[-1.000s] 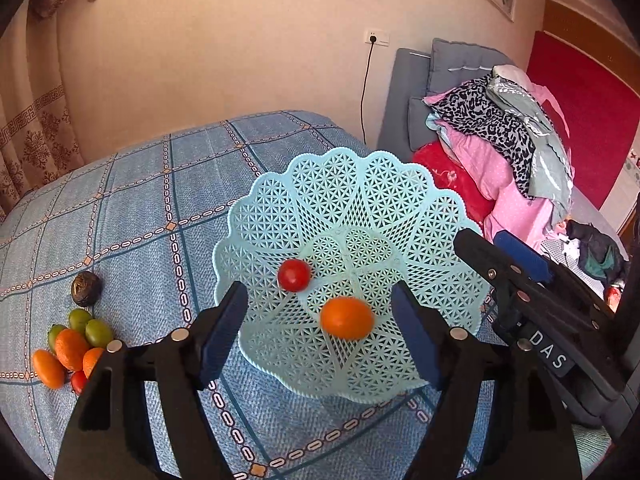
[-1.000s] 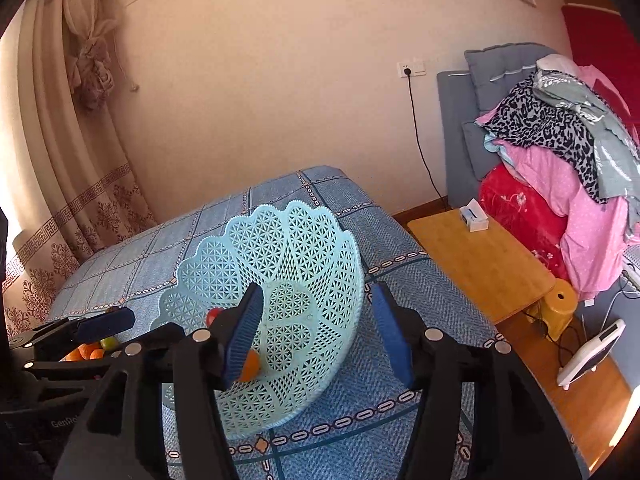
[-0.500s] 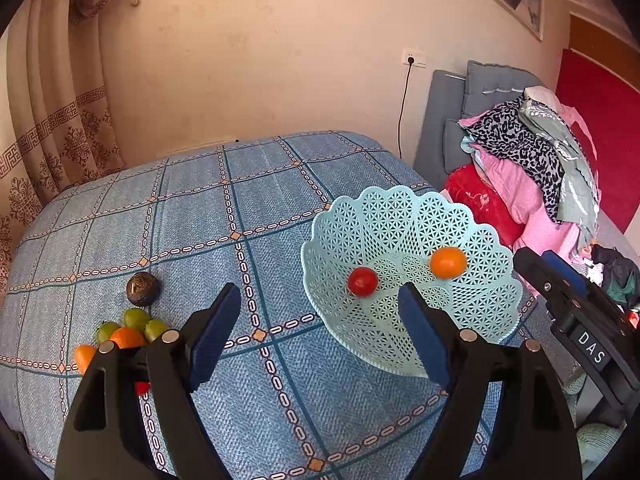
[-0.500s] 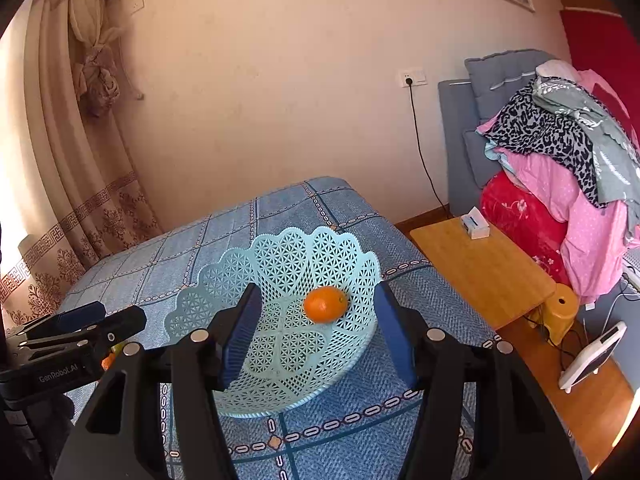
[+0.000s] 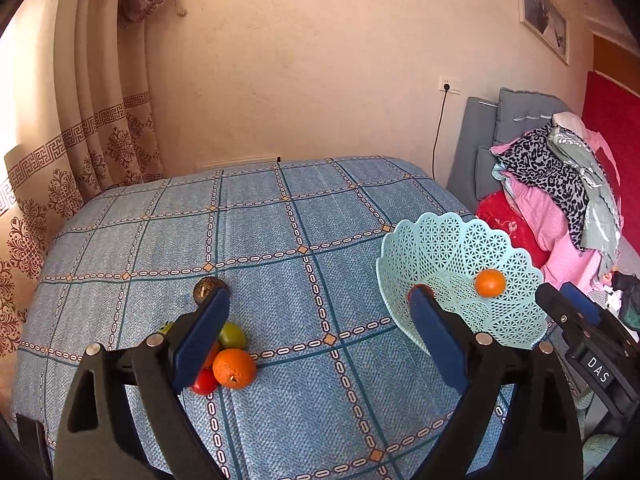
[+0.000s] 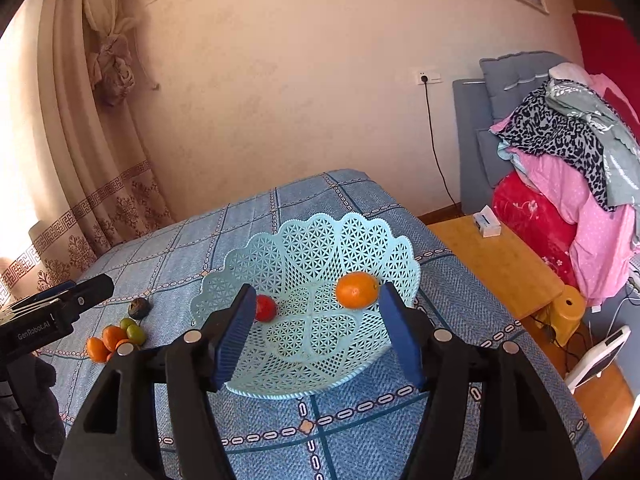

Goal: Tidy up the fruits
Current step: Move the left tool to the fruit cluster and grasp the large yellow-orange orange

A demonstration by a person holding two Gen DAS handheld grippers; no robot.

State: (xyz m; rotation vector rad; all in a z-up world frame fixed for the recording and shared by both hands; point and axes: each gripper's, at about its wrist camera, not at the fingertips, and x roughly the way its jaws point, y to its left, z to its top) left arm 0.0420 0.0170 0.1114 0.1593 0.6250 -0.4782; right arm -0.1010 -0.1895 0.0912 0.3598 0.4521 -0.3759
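Note:
A pale blue lattice basket (image 6: pixel 312 228) rests on the blue checked bedspread (image 5: pixel 280 240) and holds an orange (image 6: pixel 356 290) and a red tomato (image 6: pixel 266 307). My right gripper (image 6: pixel 318 326) is open just in front of it, with nothing between its fingers. My left gripper (image 5: pixel 318 320) is open over the bedspread, with the basket (image 5: pixel 460 256) to its right. By its left finger lies a pile of fruit: an orange (image 5: pixel 234 368), a green fruit (image 5: pixel 233 335), a red tomato (image 5: pixel 204 383) and a dark round fruit (image 5: pixel 205 288). That finger hides part of the pile.
A wooden side table (image 6: pixel 500 264) with a small white box (image 6: pixel 486 224) stands right of the bed. Behind it is a heap of clothes (image 6: pixel 560 160) on a grey chair. A curtain (image 5: pixel 80 120) hangs at the left, and a yellow stool (image 6: pixel 568 312) sits on the floor.
My left gripper has pulled back and swung left from the basket to the fruit pile. My right gripper has drawn back from the basket. The orange has rolled to the basket's right side.

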